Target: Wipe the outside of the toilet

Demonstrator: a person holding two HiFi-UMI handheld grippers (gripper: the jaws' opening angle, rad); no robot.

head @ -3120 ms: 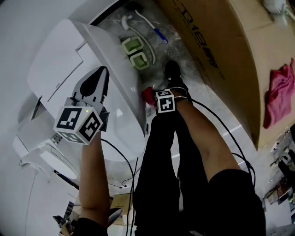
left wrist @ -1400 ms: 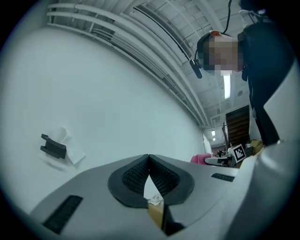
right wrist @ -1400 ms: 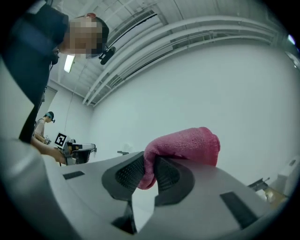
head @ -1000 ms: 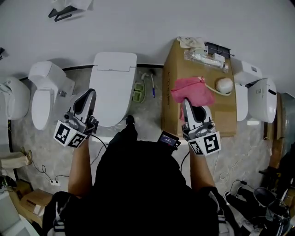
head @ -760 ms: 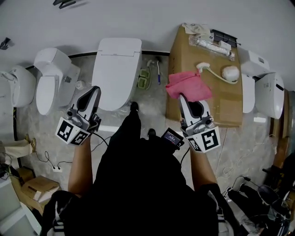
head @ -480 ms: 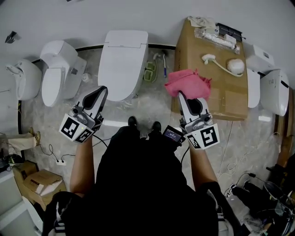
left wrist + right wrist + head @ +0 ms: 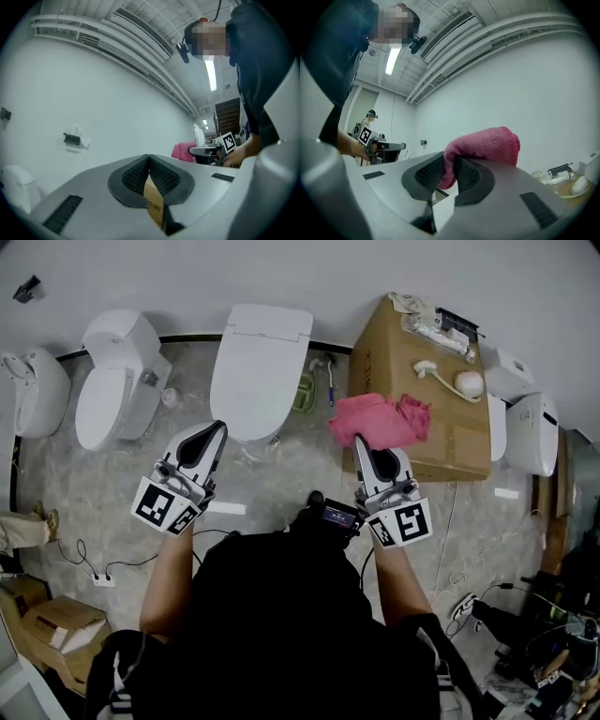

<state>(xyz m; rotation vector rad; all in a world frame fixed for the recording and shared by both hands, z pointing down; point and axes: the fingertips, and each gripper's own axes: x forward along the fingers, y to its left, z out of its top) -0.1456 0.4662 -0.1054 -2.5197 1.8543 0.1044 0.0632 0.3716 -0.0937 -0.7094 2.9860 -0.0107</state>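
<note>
Cloth [image 7: 380,420], pink, soft, light, likely limp: clamped at a bunched fold in right tongs [image 7: 360,440]; left tongs [image 7: 220,427] clenched, empty.

The right tongs [image 7: 450,164] pinch a pink cloth [image 7: 487,143] that bulges over the right jaw. The left tongs [image 7: 386,146] show small at left, before a white wall [image 7: 525,84].

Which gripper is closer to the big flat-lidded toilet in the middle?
Left. The left gripper is just before the toilet; the right gripper, holding the pink cloth, is farther right, by the box.
</note>
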